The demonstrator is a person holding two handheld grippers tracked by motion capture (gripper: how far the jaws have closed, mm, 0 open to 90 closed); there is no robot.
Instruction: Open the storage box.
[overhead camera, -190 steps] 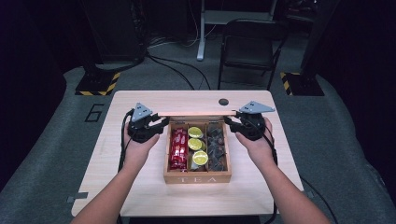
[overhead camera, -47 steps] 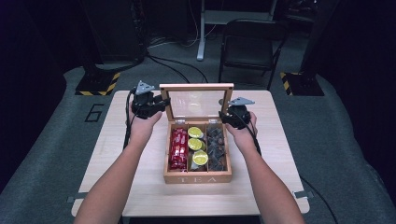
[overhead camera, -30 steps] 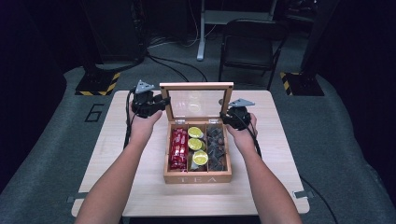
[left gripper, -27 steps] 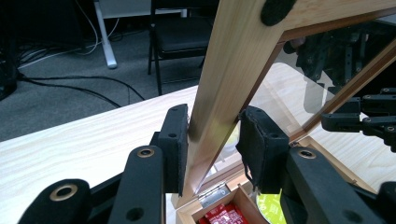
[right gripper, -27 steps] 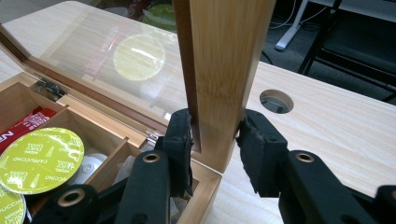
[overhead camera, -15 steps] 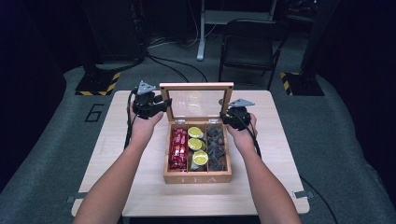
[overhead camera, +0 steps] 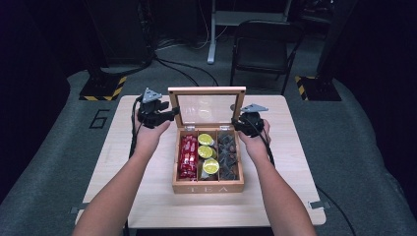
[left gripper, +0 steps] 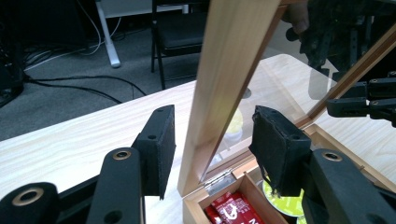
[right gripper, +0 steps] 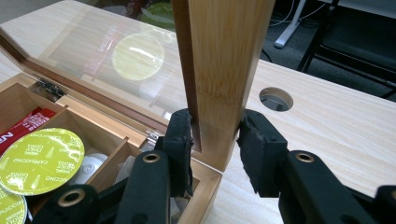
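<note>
A wooden tea box (overhead camera: 208, 187) sits mid-table, and its glass-paned lid (overhead camera: 207, 90) stands upright. Inside are red packets (overhead camera: 188, 155), green capsules (overhead camera: 205, 151) and dark tea bags (overhead camera: 227, 155). My left gripper (overhead camera: 167, 114) is at the lid's left edge. Its jaws have just been opening, and the lid's wooden frame (left gripper: 233, 60) stands between the pads (left gripper: 161, 149) with a gap on each side. My right gripper (overhead camera: 238, 125) is shut on the lid's right side frame (right gripper: 224, 60), low down near the hinge, with both pads (right gripper: 182, 140) pressed against the wood.
A round hole (right gripper: 276, 99) pierces the tabletop behind the box on the right. Bare light-wood table (overhead camera: 123, 167) lies on both sides of the box. A dark chair (overhead camera: 260, 49) and cables stand on the floor beyond the far edge.
The lid lay flat on the box in the earliest frame and now stands upright, with both hands moved back to its sides. Over the last second nothing visibly shifts in the high view.
</note>
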